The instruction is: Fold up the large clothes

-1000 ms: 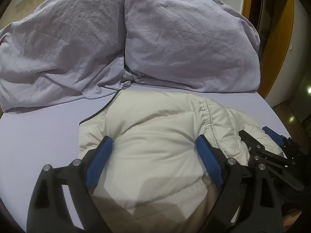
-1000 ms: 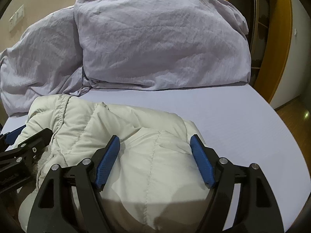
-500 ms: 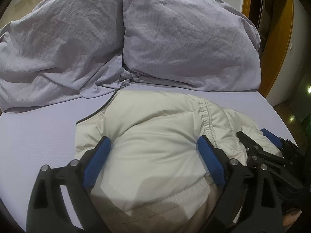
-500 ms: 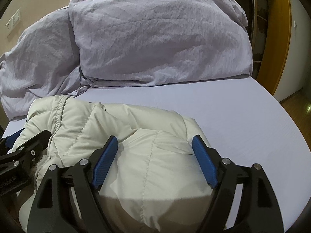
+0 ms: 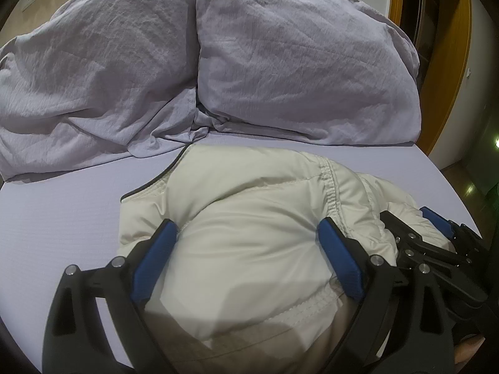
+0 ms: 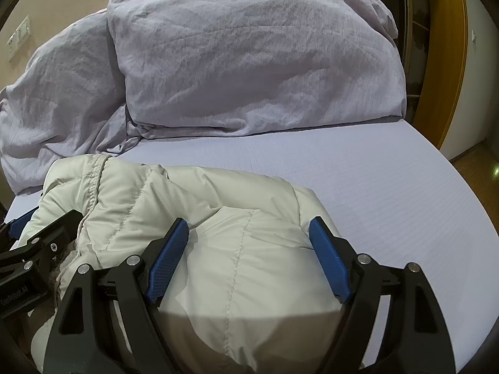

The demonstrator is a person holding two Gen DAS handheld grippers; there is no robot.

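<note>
A cream quilted puffer jacket (image 5: 249, 218) lies bunched and folded on the lilac bed sheet (image 5: 62, 218). It also shows in the right wrist view (image 6: 193, 205). My left gripper (image 5: 248, 232) is open, its blue pads astride the jacket's left part. My right gripper (image 6: 249, 233) is open, its pads astride the jacket's right part. Each gripper shows at the edge of the other's view: the right one (image 5: 436, 243), the left one (image 6: 34, 249). The jacket's near edge is hidden under the grippers.
Two big lilac pillows (image 5: 296, 62) (image 5: 93, 78) lean at the head of the bed, just beyond the jacket. The bed's right edge (image 6: 461, 187) drops to a wooden floor, with an orange wooden door frame (image 6: 446, 46) behind it.
Both grippers have edged slightly back and lower over the jacket, staying open. The jacket has barely shifted.
</note>
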